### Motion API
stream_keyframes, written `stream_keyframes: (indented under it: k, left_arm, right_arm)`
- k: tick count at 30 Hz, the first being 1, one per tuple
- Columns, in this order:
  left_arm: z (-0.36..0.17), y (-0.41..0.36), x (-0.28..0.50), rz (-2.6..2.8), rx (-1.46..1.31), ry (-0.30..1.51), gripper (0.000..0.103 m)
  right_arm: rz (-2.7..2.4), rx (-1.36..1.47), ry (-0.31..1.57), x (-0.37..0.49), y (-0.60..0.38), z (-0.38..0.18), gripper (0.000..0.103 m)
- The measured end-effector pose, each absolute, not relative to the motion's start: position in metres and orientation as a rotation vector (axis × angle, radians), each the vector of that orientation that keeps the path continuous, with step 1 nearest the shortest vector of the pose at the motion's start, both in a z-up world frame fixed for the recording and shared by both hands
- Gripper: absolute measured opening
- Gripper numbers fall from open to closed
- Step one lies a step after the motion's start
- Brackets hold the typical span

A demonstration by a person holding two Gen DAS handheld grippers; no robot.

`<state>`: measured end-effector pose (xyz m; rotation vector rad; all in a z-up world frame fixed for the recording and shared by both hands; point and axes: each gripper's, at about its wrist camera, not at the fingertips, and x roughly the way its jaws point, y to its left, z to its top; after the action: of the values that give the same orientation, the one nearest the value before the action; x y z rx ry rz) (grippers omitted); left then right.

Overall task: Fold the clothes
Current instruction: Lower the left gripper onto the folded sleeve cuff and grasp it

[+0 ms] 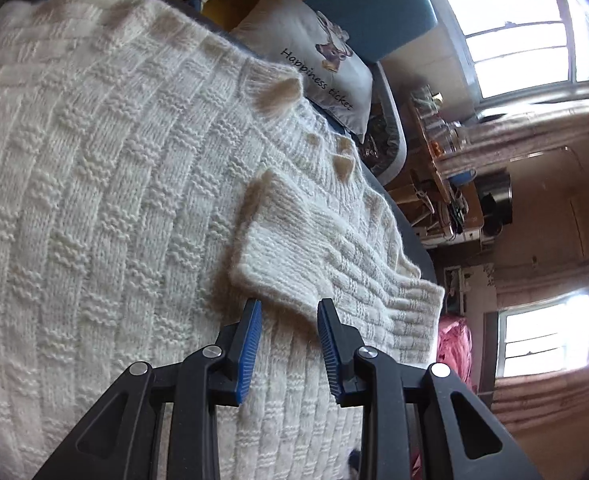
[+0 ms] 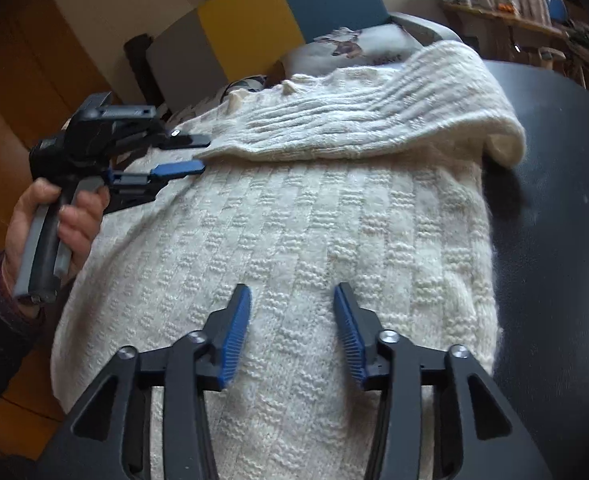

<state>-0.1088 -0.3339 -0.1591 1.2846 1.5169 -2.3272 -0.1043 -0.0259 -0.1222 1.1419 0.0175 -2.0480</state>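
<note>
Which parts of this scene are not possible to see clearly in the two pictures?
- Sweater: its near hem is hidden behind the right gripper in the right wrist view.
- Sleeve: whether the left gripper touches its cuff; left wrist view too flat.
- Pillow: partly covered by the sweater.
- Shelf items: too small.

Open right tool (image 2: 292, 296) above cream sweater (image 2: 294, 232), sleeve (image 2: 358, 120) folded across.
</note>
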Motion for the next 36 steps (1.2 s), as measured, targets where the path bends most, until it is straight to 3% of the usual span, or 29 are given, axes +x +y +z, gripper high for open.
stream_keyframes:
  k: [3, 7, 17, 22, 36]
  left_arm:
    - [-0.162, -0.337, -0.111, -2.301, 1.251, 1.538, 0.029]
    - [-0.166, -0.339, -0.114, -2.264, 1.218, 1.572, 0.029]
    - [-0.162, -0.338, -0.121, -2.259, 1.17, 1.536, 0.025]
    - [-0.148, -0.333, -0.122, -2.326, 1.169, 1.381, 0.008]
    - [-0.081, -0.298, -0.146, -2.618, 1.192, 1.02, 0.006]
  right_arm:
    - [-2.074, 1.079, 0.202, -0.088, -0.043, -0.123, 0.069]
    - [-2.099, 1.034, 0.362, -0.074, -0.058, -0.125, 0.071]
    - [-2.072, 1.049, 0.305, -0.08, -0.053, -0.126, 0.075]
    - [-2.058, 1.046, 0.313, -0.079, -0.055, -0.127, 0.08]
    - [-2.062, 1.041, 0.314, -0.079, -0.056, -0.129, 0.081]
